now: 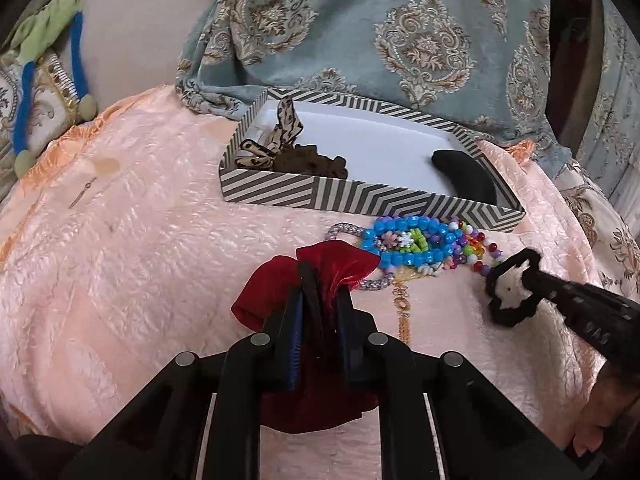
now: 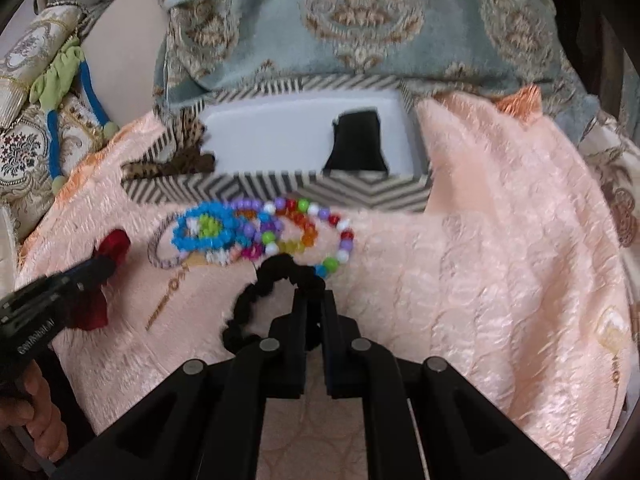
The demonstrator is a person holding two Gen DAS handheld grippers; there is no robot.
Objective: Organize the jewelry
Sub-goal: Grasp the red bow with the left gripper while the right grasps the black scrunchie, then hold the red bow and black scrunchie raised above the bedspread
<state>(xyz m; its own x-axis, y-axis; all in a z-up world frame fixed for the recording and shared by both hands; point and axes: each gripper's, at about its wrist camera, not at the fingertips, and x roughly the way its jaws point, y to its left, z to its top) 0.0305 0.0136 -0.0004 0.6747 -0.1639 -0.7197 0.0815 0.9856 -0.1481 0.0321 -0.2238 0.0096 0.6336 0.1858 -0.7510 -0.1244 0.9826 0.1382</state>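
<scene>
My left gripper (image 1: 318,280) is shut on a red velvet scrunchie (image 1: 264,284), held just above the peach cloth. My right gripper (image 2: 312,292) is shut on a black scrunchie (image 2: 256,304); it also shows in the left wrist view (image 1: 512,294). A heap of coloured bead bracelets (image 1: 416,246) lies in front of a striped box (image 1: 360,200), also in the right wrist view (image 2: 260,232). The box (image 2: 360,192) holds a leopard-print bow (image 1: 276,136), a brown scrunchie (image 1: 316,164) and a black piece (image 1: 464,176).
A peach quilted cloth (image 1: 140,260) covers the surface. A blue-grey patterned cushion (image 1: 380,28) lies behind the box. A green and blue fabric piece (image 1: 48,64) hangs at the far left. A small pin (image 1: 82,194) lies on the cloth at left.
</scene>
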